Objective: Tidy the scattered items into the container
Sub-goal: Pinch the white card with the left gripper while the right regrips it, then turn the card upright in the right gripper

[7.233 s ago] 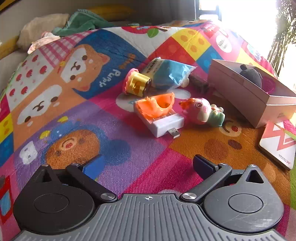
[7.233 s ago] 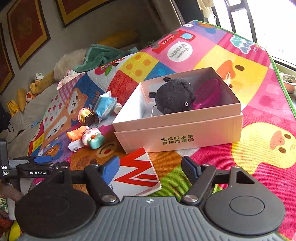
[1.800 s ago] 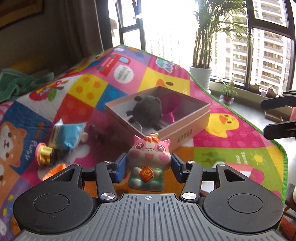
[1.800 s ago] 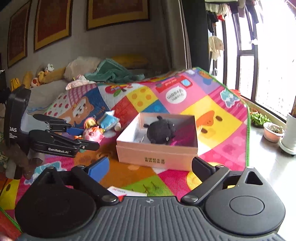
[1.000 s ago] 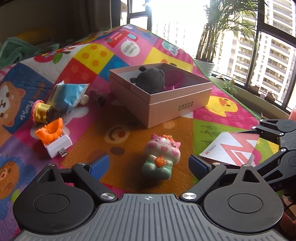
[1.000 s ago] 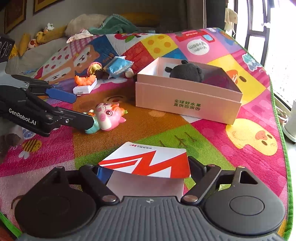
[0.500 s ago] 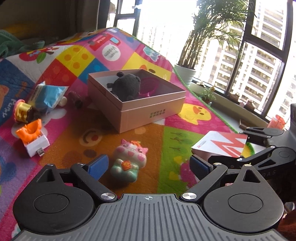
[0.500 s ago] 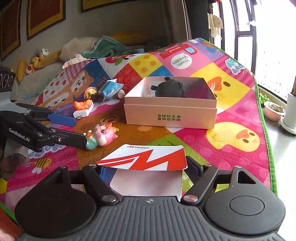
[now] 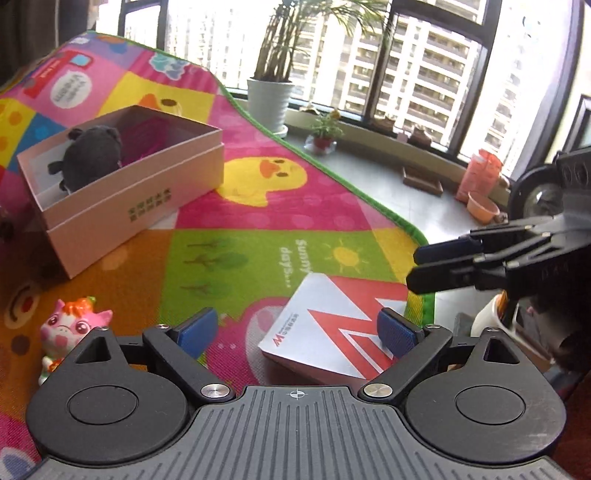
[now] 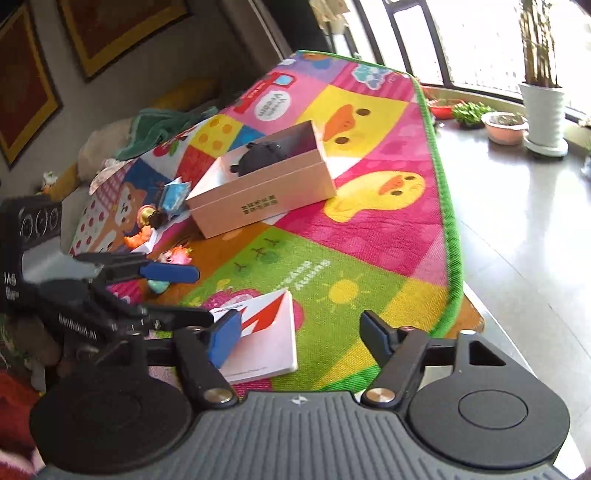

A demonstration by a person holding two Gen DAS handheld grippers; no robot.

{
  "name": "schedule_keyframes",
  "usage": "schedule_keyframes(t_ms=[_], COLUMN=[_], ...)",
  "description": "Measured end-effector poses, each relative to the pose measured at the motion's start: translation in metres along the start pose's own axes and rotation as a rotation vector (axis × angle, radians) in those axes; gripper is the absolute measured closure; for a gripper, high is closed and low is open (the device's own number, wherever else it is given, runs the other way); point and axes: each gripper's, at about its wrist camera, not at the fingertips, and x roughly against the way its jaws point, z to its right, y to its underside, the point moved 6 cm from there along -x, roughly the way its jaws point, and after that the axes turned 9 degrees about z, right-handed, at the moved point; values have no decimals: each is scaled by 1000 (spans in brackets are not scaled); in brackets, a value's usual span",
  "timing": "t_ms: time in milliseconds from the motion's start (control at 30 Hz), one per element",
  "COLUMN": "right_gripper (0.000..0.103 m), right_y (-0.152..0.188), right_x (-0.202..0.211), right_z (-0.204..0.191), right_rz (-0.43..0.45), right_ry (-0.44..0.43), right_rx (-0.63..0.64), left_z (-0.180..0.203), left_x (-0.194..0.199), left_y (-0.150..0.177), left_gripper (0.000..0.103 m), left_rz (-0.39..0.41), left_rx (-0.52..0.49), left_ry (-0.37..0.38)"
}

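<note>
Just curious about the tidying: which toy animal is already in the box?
The black plush lies inside the pink box; the pink pig figurine stands outside on the mat.

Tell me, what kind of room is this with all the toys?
Probably a living room or playroom in a high-rise flat. A colourful play mat covers the floor, a pink box holds toys, potted plants stand by big windows facing tall buildings, and framed pictures hang on the wall.

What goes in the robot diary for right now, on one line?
left tongs: open over red-and-white booklet | right tongs: open, empty | booklet flat on mat | pig toy on mat | black plush in pink box
</note>
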Motion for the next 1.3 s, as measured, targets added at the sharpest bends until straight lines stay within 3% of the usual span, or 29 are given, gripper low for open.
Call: schedule_keyframes(t_ms=[33,67,400,733,867,933,1033,1300], right_gripper=[48,49,49,48,49,64,70,71], right_y=[1,3,17,34,41,42,39,31], right_x=[-3,-6,-5,7,4,4,8,23], right_z=[4,7,2,-2,8,10,8,8], right_rz=[-21,-43,-115,-128,-131,-130,-120,-124], right_ry=[-1,-12,-45,21,57,28,37,59], right_rx=[-36,-69,-133,-104,-150,-193,-168,-112], left_z=[2,3,35,60,70,71,72,83], left_x=[-4,-8,1,3,3,2,1,-3], left_y=[4,9,21,27,30,30,29,28], left_gripper=[28,31,31,28,20,18,18,15], left_rz=[-18,-31,-44,-58,-60,-63,-64,-65], left_rx=[-9,-9,-87,-126,-135,-131,-112,-105], left_ry=[-3,-6,90,178,213,219,235,284])
